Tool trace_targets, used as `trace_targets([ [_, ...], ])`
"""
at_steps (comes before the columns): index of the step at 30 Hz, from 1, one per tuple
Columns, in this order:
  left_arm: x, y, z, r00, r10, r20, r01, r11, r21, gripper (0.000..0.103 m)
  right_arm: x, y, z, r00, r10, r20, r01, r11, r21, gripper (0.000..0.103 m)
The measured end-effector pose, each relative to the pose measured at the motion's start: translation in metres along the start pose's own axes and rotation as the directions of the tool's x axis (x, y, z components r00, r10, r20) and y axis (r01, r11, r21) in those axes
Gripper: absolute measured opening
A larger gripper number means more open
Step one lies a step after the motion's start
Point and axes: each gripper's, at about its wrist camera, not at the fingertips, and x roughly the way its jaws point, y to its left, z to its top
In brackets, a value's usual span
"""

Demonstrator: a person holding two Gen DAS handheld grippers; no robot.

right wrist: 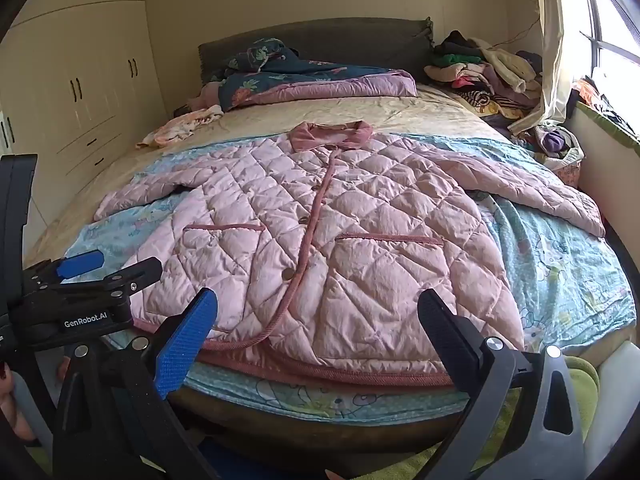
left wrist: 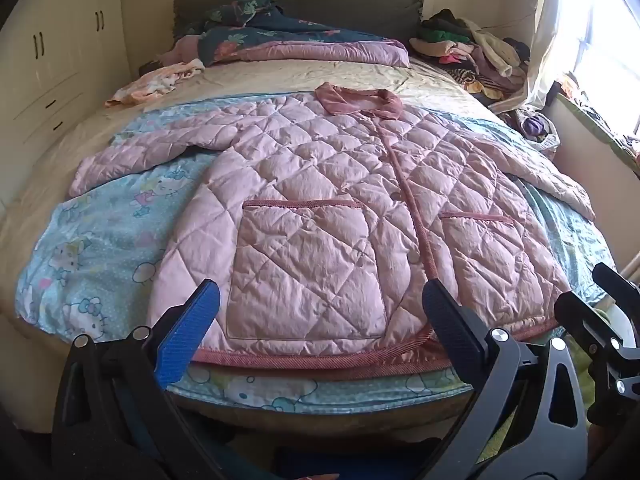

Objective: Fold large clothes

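A large pink quilted jacket (left wrist: 320, 200) (right wrist: 340, 232) lies flat and buttoned on the bed, collar far, hem near, both sleeves spread out. My left gripper (left wrist: 320, 296) hovers open over the hem near the left pocket, nothing between its fingers. My right gripper (right wrist: 318, 304) hovers open over the hem at the button line, also holding nothing. In the right wrist view the left gripper (right wrist: 112, 268) shows at the left edge. In the left wrist view the right gripper (left wrist: 596, 292) shows at the right edge.
The jacket rests on a light blue cartoon-print sheet (left wrist: 100, 248) over the bed. A folded quilt (left wrist: 304, 44) lies by the headboard, a small pink garment (left wrist: 156, 82) at far left, a clothes heap (left wrist: 472, 52) at far right. Wardrobes (right wrist: 80, 80) stand left, a window (right wrist: 612, 40) right.
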Motion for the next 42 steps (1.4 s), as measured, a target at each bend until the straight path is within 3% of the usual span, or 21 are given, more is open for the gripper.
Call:
trace_targets([
  [42, -0.0017, 0.0044, 0.0022, 1.000, 0.005, 0.000, -0.005, 1.000, 0.006, 0.094, -0.0075, -0.0063, 0.0003, 1.000, -0.007, 0.031, 0.006, 1.000, 0.023, 0.099],
])
